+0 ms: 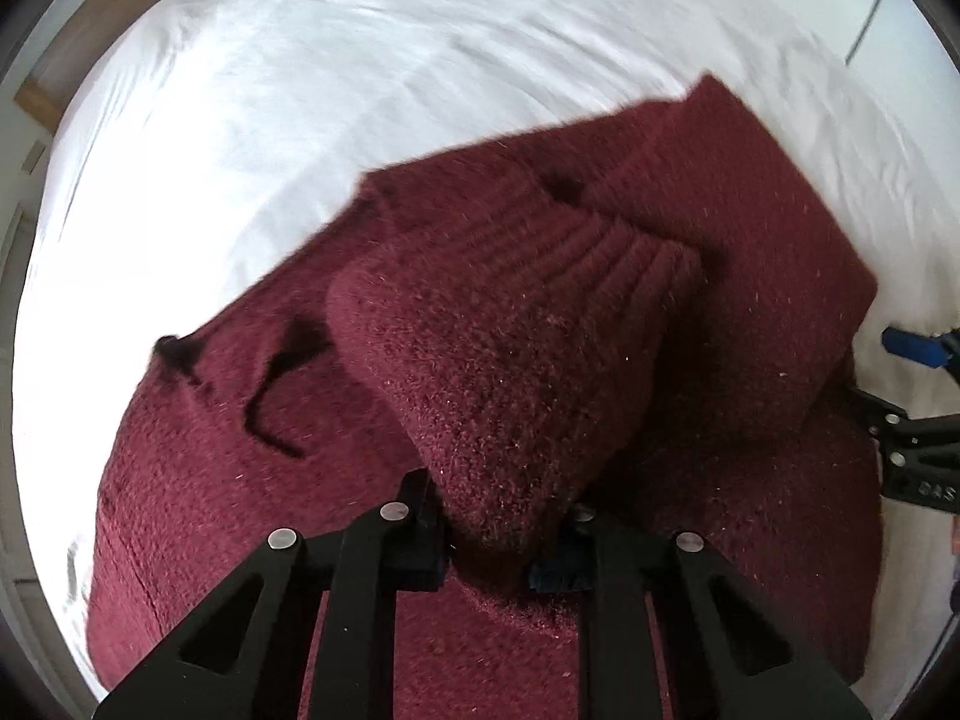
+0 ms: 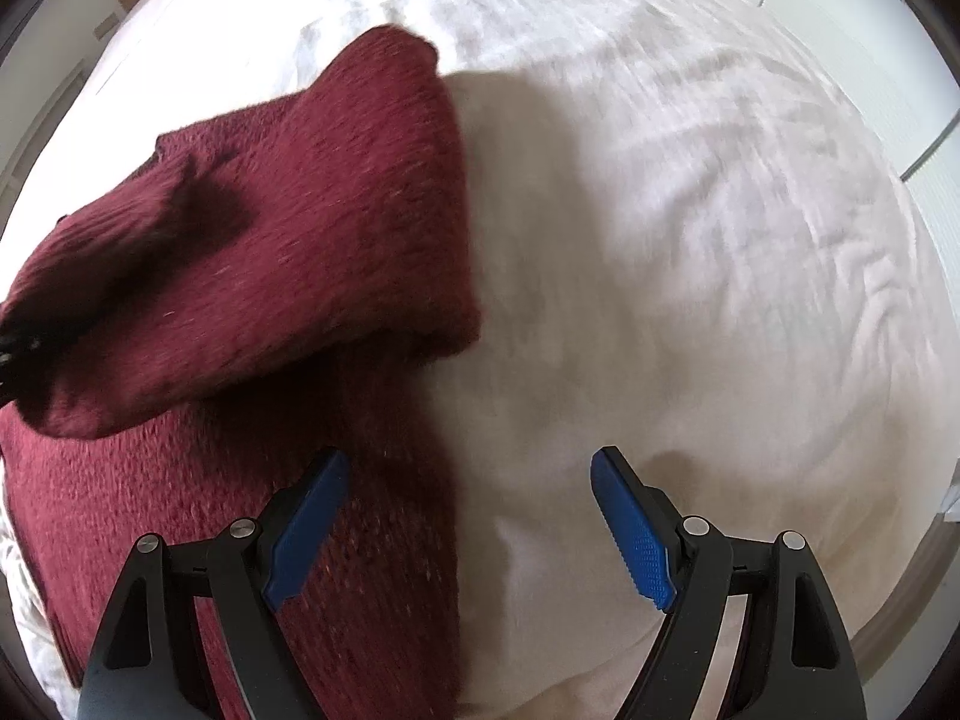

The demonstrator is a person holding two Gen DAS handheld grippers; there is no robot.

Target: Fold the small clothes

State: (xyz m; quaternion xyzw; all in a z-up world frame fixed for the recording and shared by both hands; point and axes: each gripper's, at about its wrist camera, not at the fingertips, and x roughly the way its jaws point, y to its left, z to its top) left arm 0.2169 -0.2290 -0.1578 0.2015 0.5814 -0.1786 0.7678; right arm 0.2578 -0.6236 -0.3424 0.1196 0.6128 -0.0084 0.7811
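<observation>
- left tool (image 1: 501, 531) is clamped tight on a raised fold of the dark red knit sweater (image 1: 738, 276), pads nearly buried in the fuzz
- right tool (image 2: 471, 525) has its blue pads (image 2: 633, 540) spread wide with nothing between them, one finger over the sweater's edge, the other over bare white bed sheet (image 2: 690, 210)
- sweater's spread across the bed with a sleeve or flap doubled over on top
- left wrist view shows the pinch itself plus the right tool poking in at the right edge
- right wrist view shows the sweater's right edge against the sheet, with only a sliver of black at the left edge
- both tools point steeply down at the bed
</observation>
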